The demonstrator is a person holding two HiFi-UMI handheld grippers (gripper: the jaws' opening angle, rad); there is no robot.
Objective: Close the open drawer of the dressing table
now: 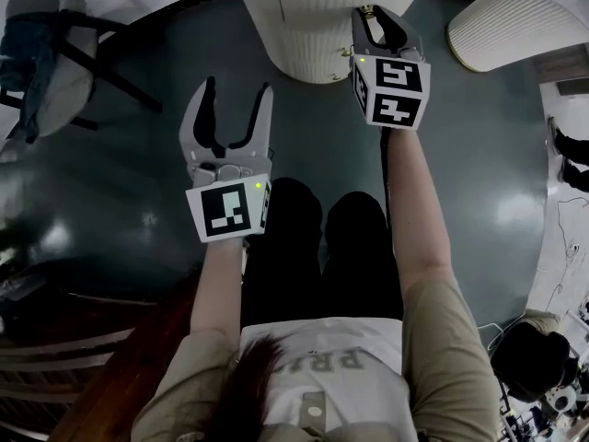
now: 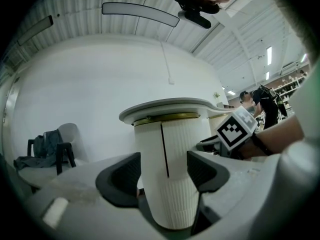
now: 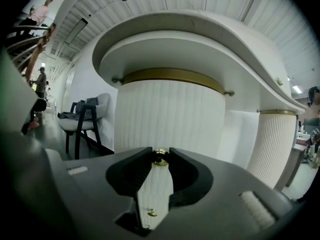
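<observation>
Two jaws of the right gripper (image 3: 160, 153) are clamped on the brass drawer knob (image 3: 160, 160) at the dressing table's (image 3: 170, 114) ribbed front, while the left gripper (image 1: 236, 99) is held open, short of that table.

Head cam down; others level, facing pedestal (image 1: 313, 35)

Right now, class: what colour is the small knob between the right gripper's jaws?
Shiny gold; the knob shows best in the right gripper view.
</observation>
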